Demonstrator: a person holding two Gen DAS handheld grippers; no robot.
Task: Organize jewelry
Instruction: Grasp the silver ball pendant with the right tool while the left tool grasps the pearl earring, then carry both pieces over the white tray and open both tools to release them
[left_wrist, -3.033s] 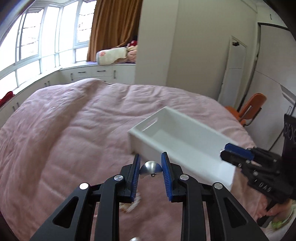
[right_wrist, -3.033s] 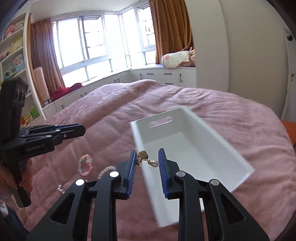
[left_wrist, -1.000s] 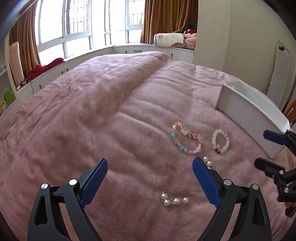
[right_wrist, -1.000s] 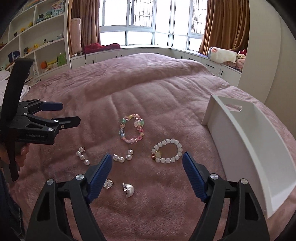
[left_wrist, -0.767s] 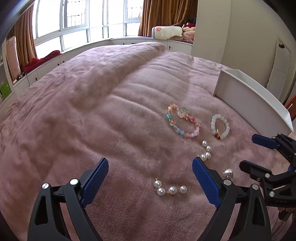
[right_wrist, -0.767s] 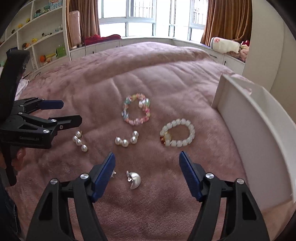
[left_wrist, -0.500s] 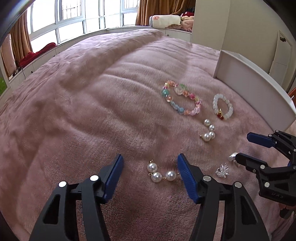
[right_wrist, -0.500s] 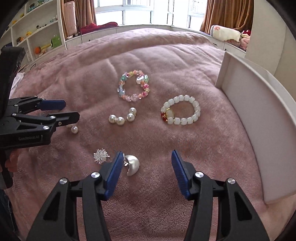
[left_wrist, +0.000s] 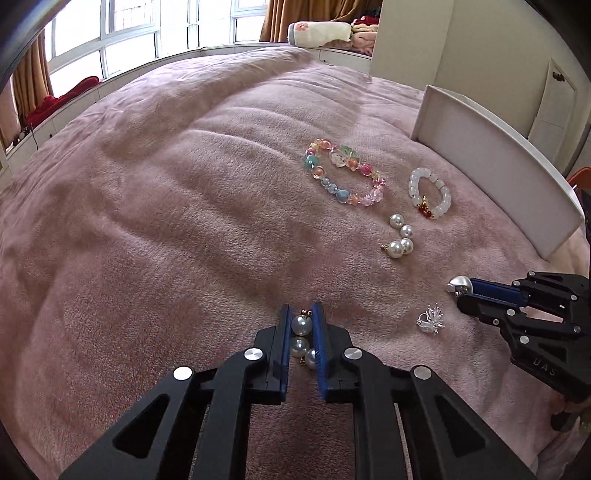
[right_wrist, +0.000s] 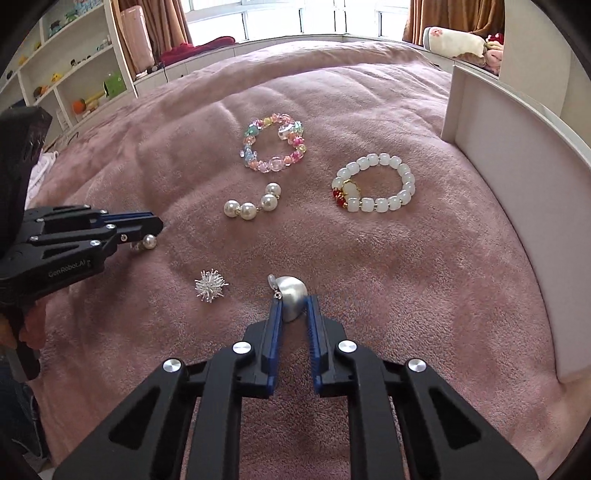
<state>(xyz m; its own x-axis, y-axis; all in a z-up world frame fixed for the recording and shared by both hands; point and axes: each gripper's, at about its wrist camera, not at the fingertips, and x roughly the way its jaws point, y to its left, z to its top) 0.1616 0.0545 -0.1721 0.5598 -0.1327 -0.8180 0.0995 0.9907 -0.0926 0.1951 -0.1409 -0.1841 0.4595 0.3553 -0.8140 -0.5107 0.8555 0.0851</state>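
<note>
My left gripper (left_wrist: 301, 314) is shut on a pearl earring (left_wrist: 300, 336) lying on the pink bedspread; it also shows at the left of the right wrist view (right_wrist: 147, 232). My right gripper (right_wrist: 293, 306) is shut on a silver dome earring (right_wrist: 291, 293); it shows at the right of the left wrist view (left_wrist: 463, 291). Loose on the bed lie a colourful bead bracelet (right_wrist: 273, 142), a white bead bracelet (right_wrist: 373, 182), a second pearl earring (right_wrist: 253, 205) and a silver spiky earring (right_wrist: 209, 285). A white box (right_wrist: 517, 177) stands to the right.
The pink bedspread (left_wrist: 166, 206) spreads wide to the left and far side. Shelves (right_wrist: 66, 74) with toys stand at the far left, windows and a window seat behind the bed. An orange chair (left_wrist: 580, 177) stands past the box.
Both grippers came down to the bed and closed from wide open: the left onto the near pearl earring, the right onto the silver dome earring.
</note>
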